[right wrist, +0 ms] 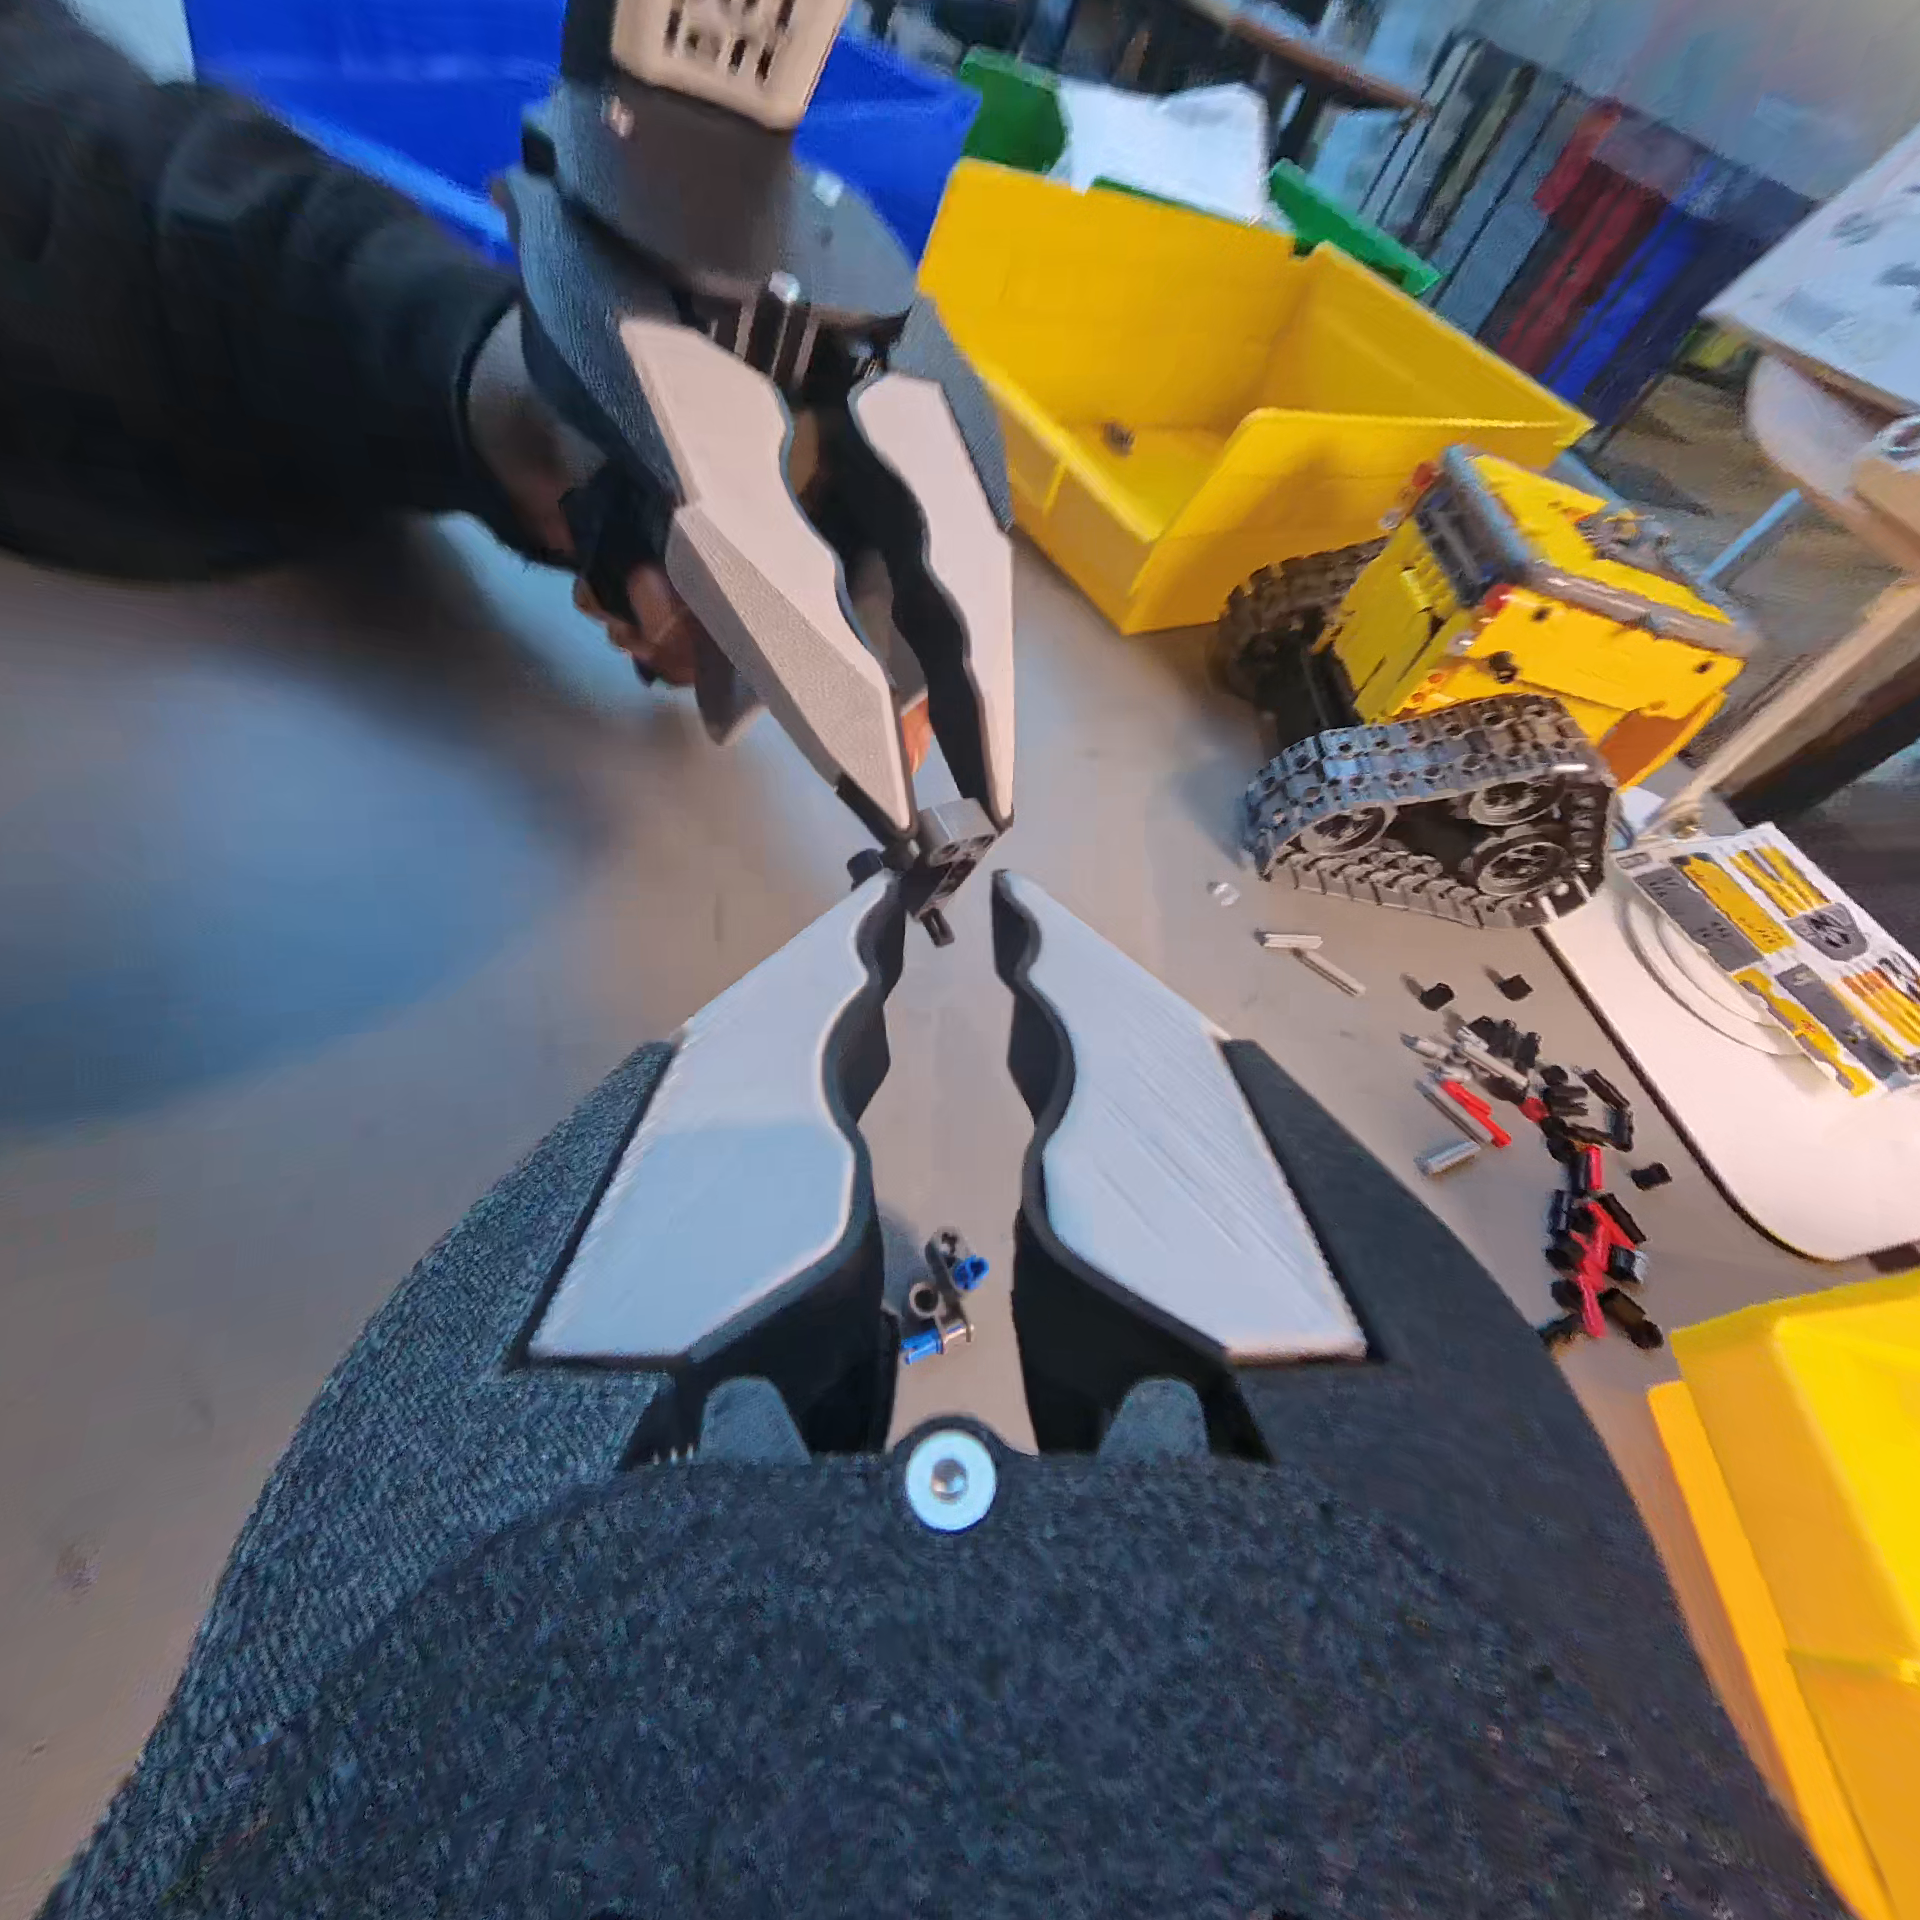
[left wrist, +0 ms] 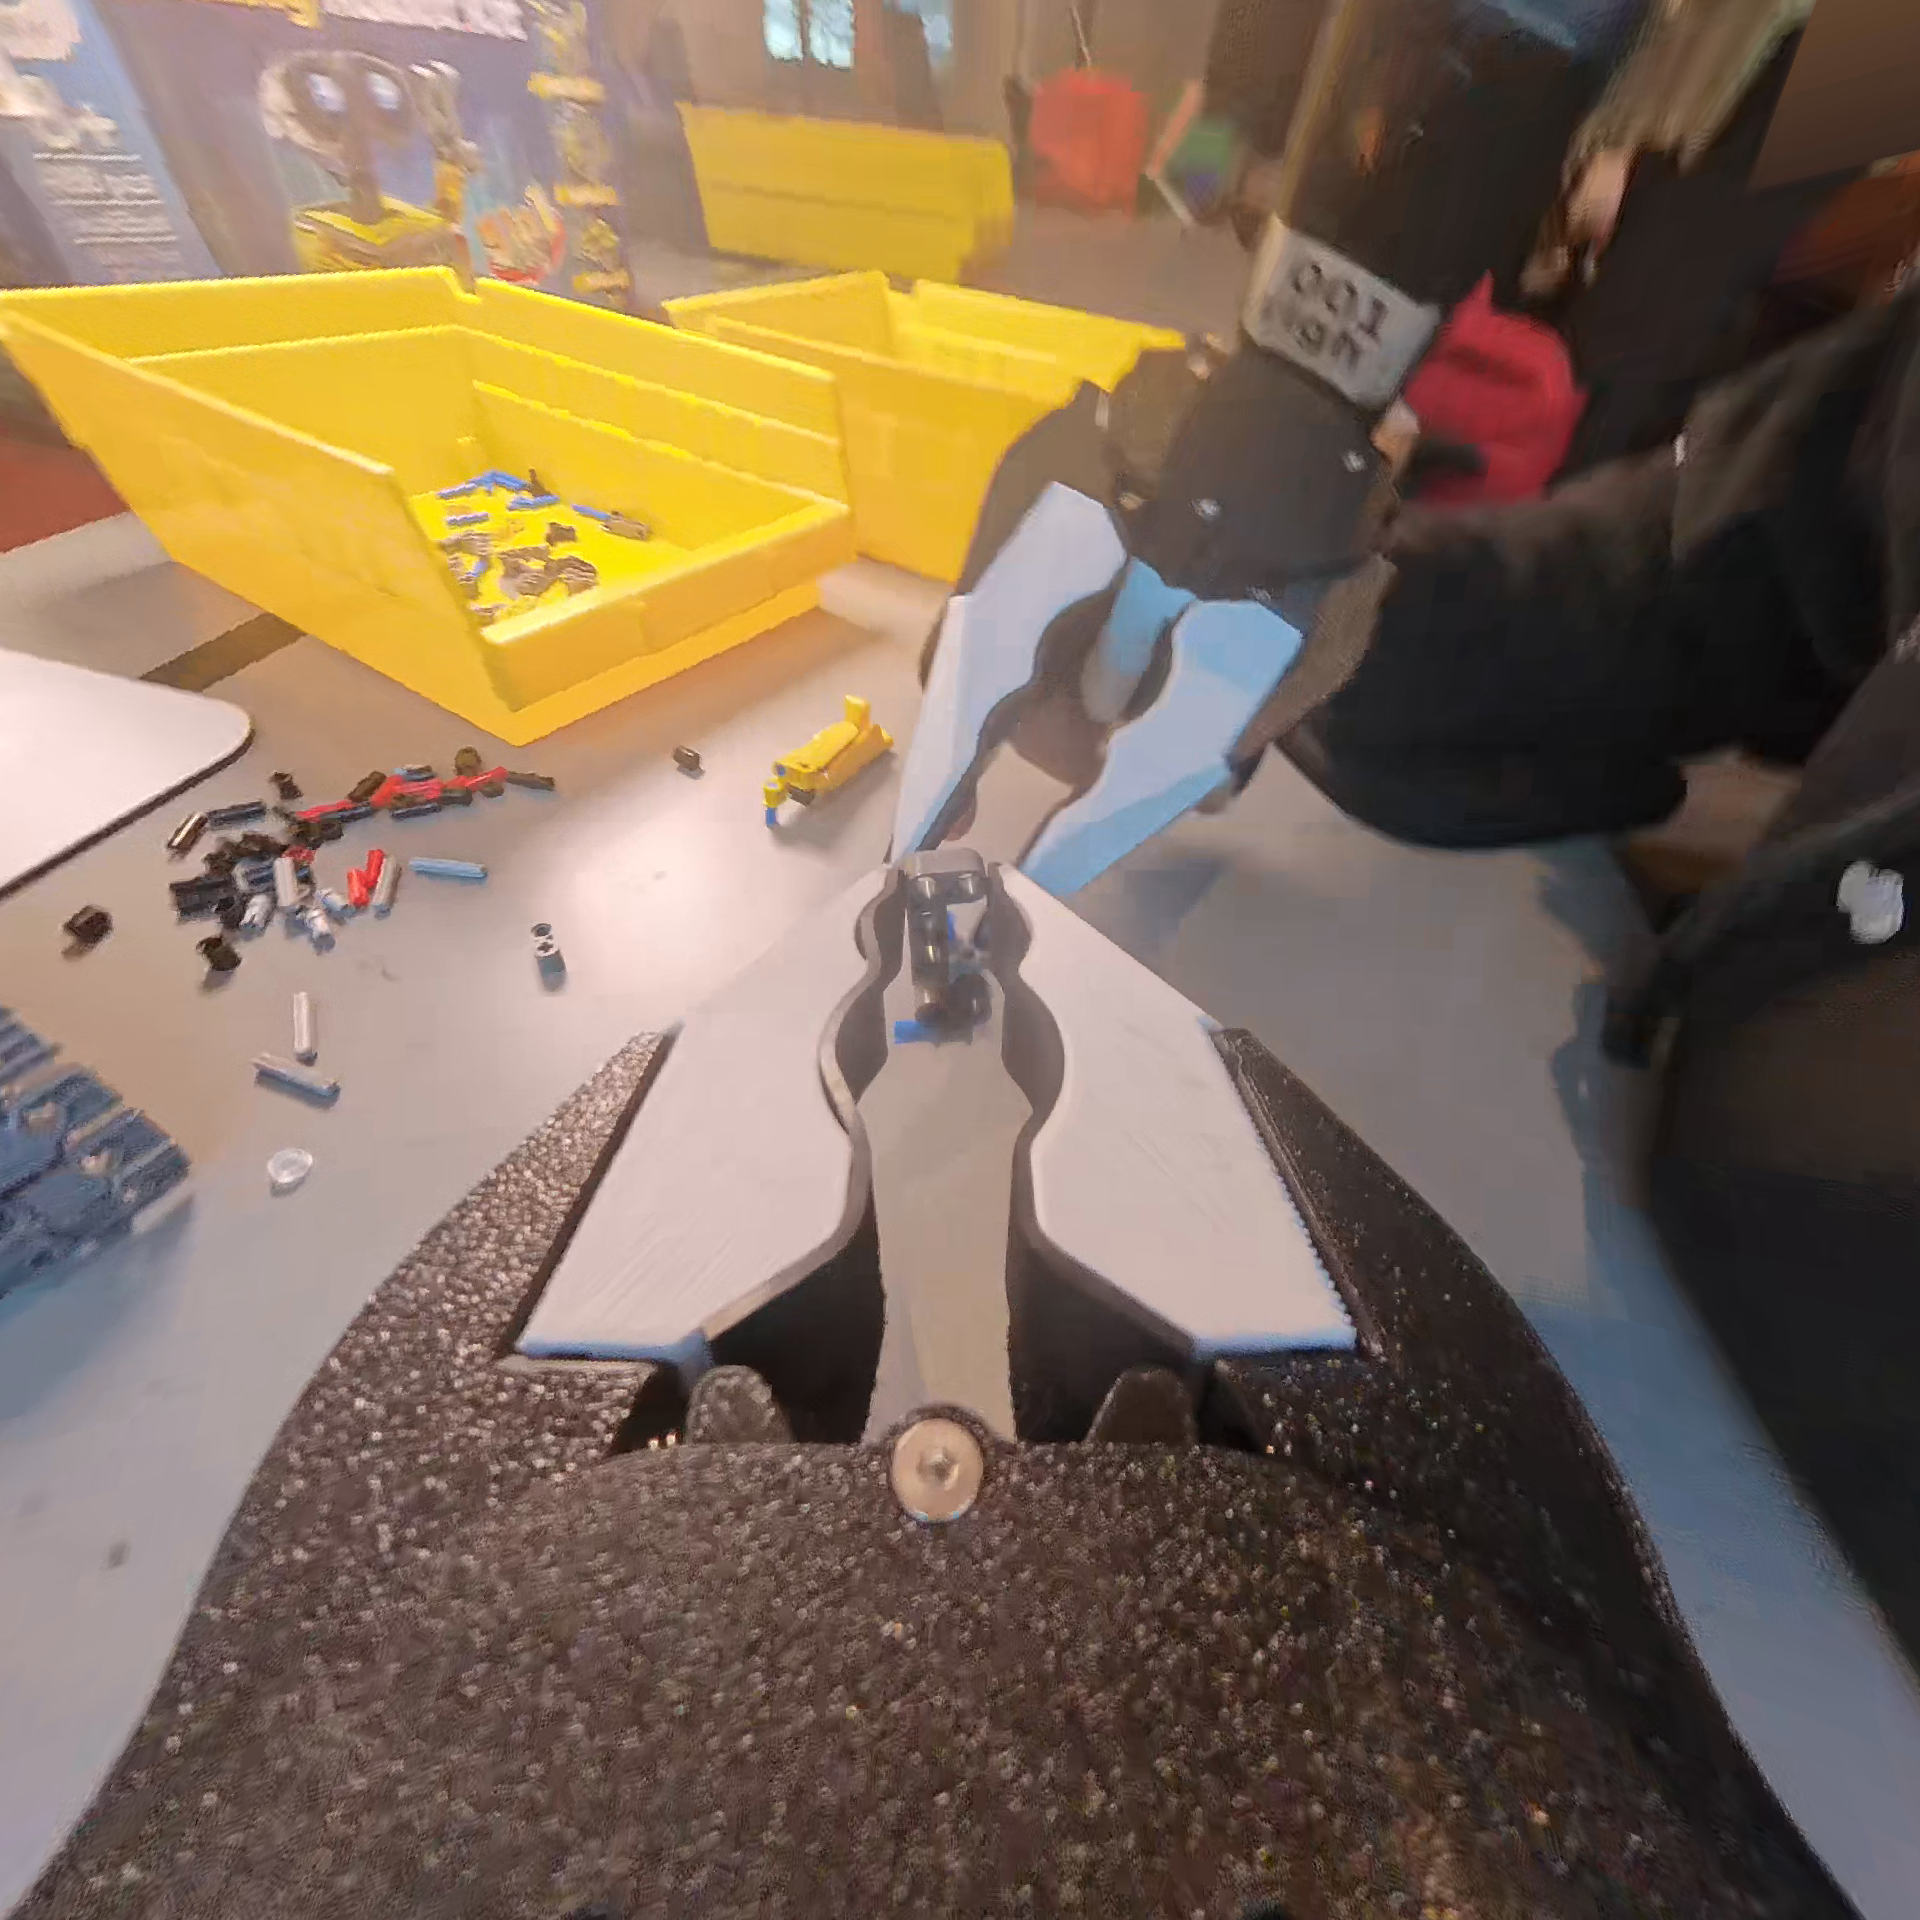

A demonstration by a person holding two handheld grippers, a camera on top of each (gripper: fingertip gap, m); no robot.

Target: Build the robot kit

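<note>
The left hand-held gripper (left wrist: 940, 873) pinches a small grey holed brick (left wrist: 943, 864) by its tips; it could slip onto the grey surface (left wrist: 623, 914) under the gaping, empty right hand-held gripper (right wrist: 940, 883).

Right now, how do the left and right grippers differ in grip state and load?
The left gripper's fingers are pinched on a small grey brick piece; the right gripper's fingers stand apart, gripping nothing. The left gripper carries that piece; the right gripper only brackets its lower end between its tips. Both have grey fingers with wavy inner edges and sit tip to tip.
</note>
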